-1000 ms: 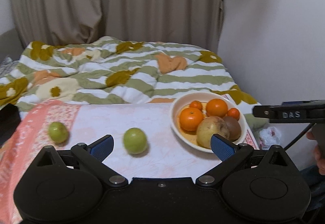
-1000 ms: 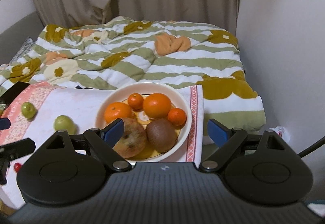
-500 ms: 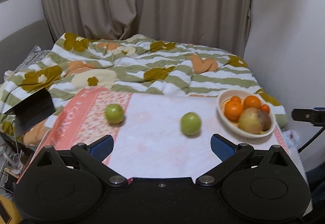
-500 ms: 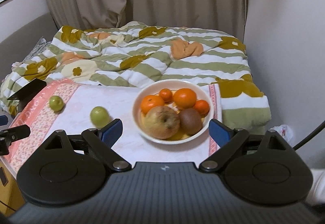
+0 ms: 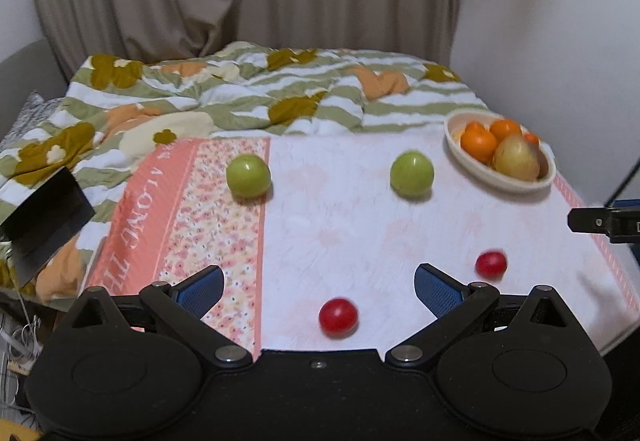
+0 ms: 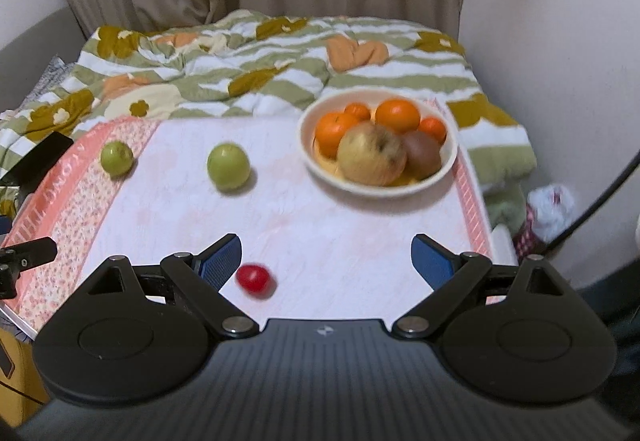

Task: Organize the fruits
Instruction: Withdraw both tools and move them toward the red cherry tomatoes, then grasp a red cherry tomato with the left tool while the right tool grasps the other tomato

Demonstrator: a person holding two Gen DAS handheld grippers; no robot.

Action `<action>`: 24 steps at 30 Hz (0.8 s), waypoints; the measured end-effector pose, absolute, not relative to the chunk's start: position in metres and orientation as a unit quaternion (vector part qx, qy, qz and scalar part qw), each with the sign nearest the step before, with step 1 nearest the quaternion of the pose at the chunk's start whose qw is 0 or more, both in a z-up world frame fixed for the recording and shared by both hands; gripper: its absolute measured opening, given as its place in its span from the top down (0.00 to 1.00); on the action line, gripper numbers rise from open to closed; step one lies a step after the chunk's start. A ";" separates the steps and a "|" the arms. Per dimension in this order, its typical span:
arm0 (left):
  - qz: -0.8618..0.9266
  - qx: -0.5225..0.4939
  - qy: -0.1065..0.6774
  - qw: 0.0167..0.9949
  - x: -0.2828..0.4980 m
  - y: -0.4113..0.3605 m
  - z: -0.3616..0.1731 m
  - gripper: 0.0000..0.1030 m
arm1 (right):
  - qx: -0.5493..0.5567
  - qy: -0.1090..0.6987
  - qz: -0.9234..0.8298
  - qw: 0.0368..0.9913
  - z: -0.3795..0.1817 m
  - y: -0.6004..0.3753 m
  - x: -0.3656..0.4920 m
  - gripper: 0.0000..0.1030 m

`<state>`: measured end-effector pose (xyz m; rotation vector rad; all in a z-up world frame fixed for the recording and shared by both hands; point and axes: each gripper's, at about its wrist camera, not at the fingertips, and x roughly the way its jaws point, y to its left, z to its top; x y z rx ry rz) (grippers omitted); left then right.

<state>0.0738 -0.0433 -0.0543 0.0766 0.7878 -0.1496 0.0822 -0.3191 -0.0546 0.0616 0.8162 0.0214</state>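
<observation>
A cream bowl [image 5: 476, 165] [image 6: 308, 157] at the table's far right holds oranges [image 6: 398, 115], a yellowish apple [image 6: 372, 159] and a kiwi [image 6: 424, 155]. Two green fruits [image 5: 248, 176] [image 5: 412, 174] lie on the cloth; they also show in the right wrist view [image 6: 116, 158] [image 6: 228, 166]. Two small red fruits [image 5: 338, 316] [image 5: 491, 264] lie near the front edge; one shows in the right wrist view [image 6: 253, 278]. My left gripper [image 5: 318, 287] is open and empty, the near red fruit between its fingers. My right gripper [image 6: 326, 261] is open and empty above the table front.
A pink and white floral cloth [image 5: 360, 225] covers the table. A bed with a striped floral quilt [image 5: 248, 97] lies behind it, with curtains beyond. A wall stands at the right. A black object [image 5: 44, 217] sits at the left edge. A plastic bag [image 6: 552, 209] lies on the floor at right.
Both grippers have pulled back and risen, so more of the table shows. The two red fruits near the front edge have come into view. Both grippers stay open.
</observation>
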 end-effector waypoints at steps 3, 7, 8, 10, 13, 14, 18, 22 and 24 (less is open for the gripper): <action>-0.091 0.044 0.391 0.915 0.078 -0.038 -0.071 0.02 | 0.030 0.406 -0.001 0.913 -0.071 -0.304 0.079 0.00; -0.112 0.057 0.403 0.907 0.086 -0.036 -0.093 0.14 | 0.029 0.412 -0.006 0.911 -0.090 -0.288 0.079 0.00; -0.117 0.060 0.406 0.904 0.088 -0.037 -0.099 0.15 | 0.028 0.413 -0.005 0.910 -0.094 -0.285 0.080 0.00; -0.127 0.067 0.410 0.901 0.091 -0.039 -0.108 0.18 | 0.027 0.416 -0.004 0.909 -0.103 -0.281 0.083 0.00; -0.142 0.077 0.416 0.895 0.095 -0.043 -0.120 0.31 | 0.025 0.419 -0.001 0.908 -0.113 -0.275 0.086 0.00; -0.146 0.081 0.419 0.892 0.095 -0.045 -0.124 0.33 | 0.025 0.420 0.001 0.907 -0.116 -0.274 0.088 0.00; -0.154 0.081 0.427 0.887 0.098 -0.048 -0.133 0.49 | 0.018 0.427 0.007 0.904 -0.125 -0.269 0.094 0.00; -0.155 0.085 0.427 0.887 0.100 -0.051 -0.136 0.66 | 0.017 0.432 0.012 0.901 -0.131 -0.268 0.101 0.00; -0.155 0.084 0.427 0.887 0.102 -0.051 -0.136 0.66 | 0.017 0.435 0.015 0.900 -0.133 -0.268 0.104 0.03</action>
